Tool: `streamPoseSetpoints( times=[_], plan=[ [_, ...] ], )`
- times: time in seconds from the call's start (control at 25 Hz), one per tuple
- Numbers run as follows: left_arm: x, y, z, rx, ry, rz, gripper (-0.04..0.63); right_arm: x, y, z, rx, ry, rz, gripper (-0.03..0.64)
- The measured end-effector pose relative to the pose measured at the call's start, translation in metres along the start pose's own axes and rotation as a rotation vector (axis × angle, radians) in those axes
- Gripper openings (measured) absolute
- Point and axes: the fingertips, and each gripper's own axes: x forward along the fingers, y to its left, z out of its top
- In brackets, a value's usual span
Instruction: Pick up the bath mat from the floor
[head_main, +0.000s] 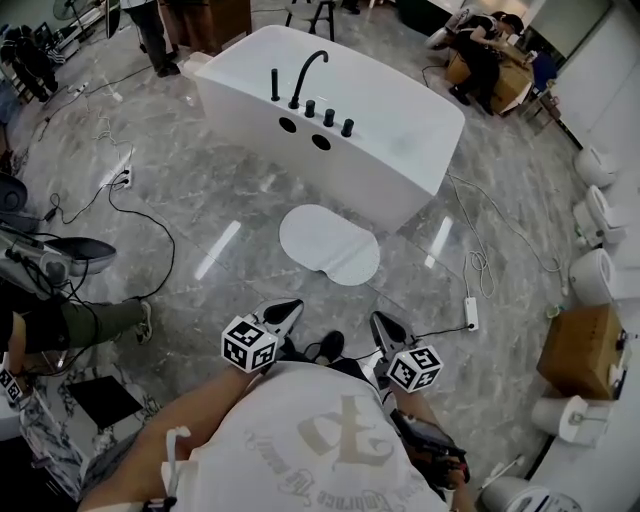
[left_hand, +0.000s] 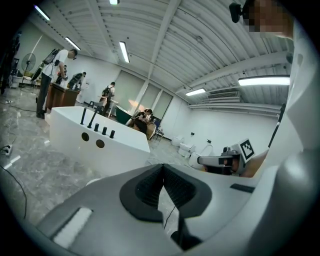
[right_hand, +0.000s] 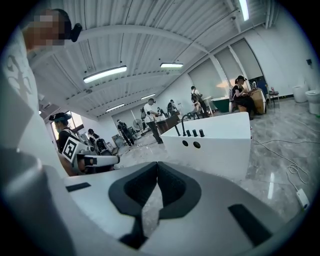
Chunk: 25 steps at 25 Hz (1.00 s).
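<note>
- The grey marble floor (head_main: 200, 210) carries a white bathtub (head_main: 330, 110).
- The white bath mat (head_main: 330, 243) lies flat on the floor just in front of the bathtub, ahead of both grippers.
- The left gripper (head_main: 288, 308) and right gripper (head_main: 381, 322) hover apart from the mat, each with its jaws pressed together and empty.

White tub (head_main: 400, 135) w/ black faucet (head_main: 308, 68), cardboard box (head_main: 583, 350), pwr strip (head_main: 471, 313)
</note>
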Motion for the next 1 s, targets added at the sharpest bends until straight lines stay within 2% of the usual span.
streamPoseSetpoints(
  times=[0.36,1.0],
  plan=[
    [-0.029,0.015,-0.004,-0.001,-0.019,-0.001,0.006,0.013,0.032,-0.010,-0.010,0.006,-0.010,0.006],
    [-0.047,0.039,-0.007,-0.035,-0.074,0.052,0.006,0.038,0.051,-0.007,-0.076,0.054,0.017,0.006]
  ],
)
